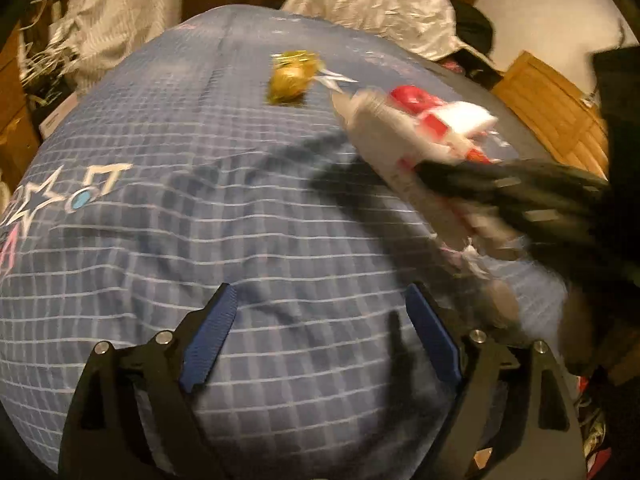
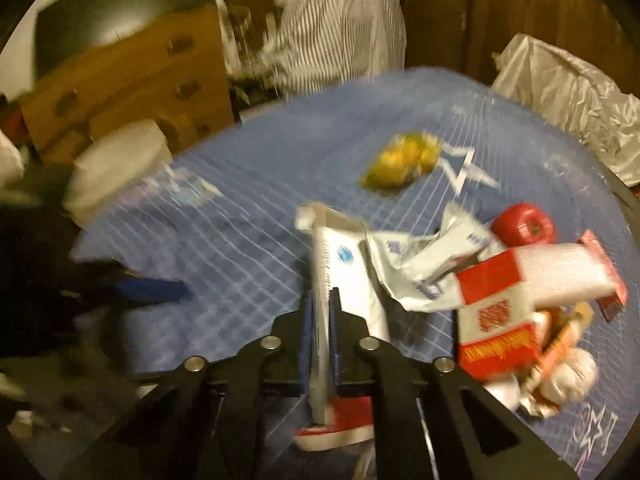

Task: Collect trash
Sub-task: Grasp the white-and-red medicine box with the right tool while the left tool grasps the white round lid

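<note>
Only the right wrist view shows the red-and-white carton and red cap clearly; the left wrist view blurs them. The right gripper is clamped on a white wrapper above the blue checked cloth, its print unreadable. The left gripper stands wide open and empty, with a gold wrapper lying farther off.

Both views are dim and warm-tinted, lit from above and behind the grippers. In the left wrist view the blue checked cloth carries soft dark shadows ahead of the left gripper, and the right gripper, reaching in from the right, is smeared by motion. The right wrist view is blurred throughout, most heavily towards its left side. Fisheye distortion bows the cloth's grid, and the corners fall to black.
</note>
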### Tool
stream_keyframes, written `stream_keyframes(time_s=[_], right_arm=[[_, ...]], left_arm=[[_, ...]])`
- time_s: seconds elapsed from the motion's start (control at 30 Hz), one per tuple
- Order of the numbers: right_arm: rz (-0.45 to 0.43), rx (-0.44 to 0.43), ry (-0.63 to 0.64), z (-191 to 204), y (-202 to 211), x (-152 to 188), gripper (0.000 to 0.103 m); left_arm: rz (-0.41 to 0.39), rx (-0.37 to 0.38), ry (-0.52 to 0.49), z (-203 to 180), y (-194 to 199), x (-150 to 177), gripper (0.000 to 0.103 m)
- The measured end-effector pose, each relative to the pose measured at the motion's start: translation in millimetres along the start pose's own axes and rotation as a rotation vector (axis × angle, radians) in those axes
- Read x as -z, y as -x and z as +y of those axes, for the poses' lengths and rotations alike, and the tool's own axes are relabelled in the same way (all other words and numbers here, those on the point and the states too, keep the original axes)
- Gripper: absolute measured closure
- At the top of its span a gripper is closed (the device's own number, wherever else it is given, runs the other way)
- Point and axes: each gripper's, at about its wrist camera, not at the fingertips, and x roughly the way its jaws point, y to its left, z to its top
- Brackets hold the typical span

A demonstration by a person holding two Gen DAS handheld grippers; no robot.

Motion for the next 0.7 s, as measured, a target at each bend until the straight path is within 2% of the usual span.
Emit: stream_keyframes(time_s=[0.1,0.2,0.27,0.37,0.47,0.53,0.57,0.67,0.7], right_arm=[[-0.109,0.029,-0.068,-15.3,69.5,20.1,0.095],[-0.145,0.104,-0.174,-43.4,109.5,50.9,0.095],[-0.143,0.175,-0.216,-58.7,124.6,72.4,0.095],[-0.090,0.279,-0.260,-78.7,126.5,103.5,0.095],[-0.029,0.364,-0.268,-85.4,117.7,129.1,0.095],[0.002,0.346,-0.298,-89.5,107.8,142.5,0.093],[0.003,0.329,-0.311,-87.8,103.1,146.8,0.092],[-0.028,0.292,-0.350,-89.9,110.6,152.7,0.077],[-0.039,0.295,-0.358,-91.1,113.2,154.7,0.064]], left_arm=[[-0.013,0.091,-0.080,-24.2,-0.9,3.0,0.020],[-0.008,0.174,-0.162,-54.6,-7.4,7.1,0.020],[-0.005,0.217,-0.231,-77.9,-11.8,11.9,0.020],[0.009,0.259,-0.331,-114.1,-19.4,21.5,0.020],[0.029,0.230,-0.359,-131.2,-31.4,25.4,0.021],[0.037,0.171,-0.349,-135.5,-42.3,25.9,0.027],[0.032,0.168,-0.336,-136.8,-44.8,25.1,0.028],[0.015,0.129,-0.311,-138.0,-47.8,23.5,0.038],[0.009,0.119,-0.311,-139.9,-49.2,23.5,0.041]])
